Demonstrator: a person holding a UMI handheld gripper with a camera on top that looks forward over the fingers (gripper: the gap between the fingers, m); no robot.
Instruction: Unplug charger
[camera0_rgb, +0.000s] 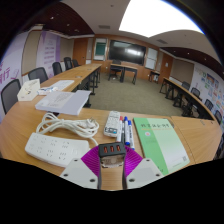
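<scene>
A small black charger (112, 150) with three orange ports on its face sits between my fingers. My gripper (112, 160) is shut on it, with the purple pads (91, 160) pressing on both its sides. It is held just above the wooden table (20, 125). A white power strip (45, 149) lies on the table to the left of my fingers, apart from the charger. A white coiled cable (70, 125) lies just beyond the strip.
A green notebook (160, 140) lies to the right of my fingers. A white case (113, 124) with markers (127, 129) beside it lies just ahead. White papers (62, 100) and a white box (28, 90) lie further left. Chairs and other tables stand beyond.
</scene>
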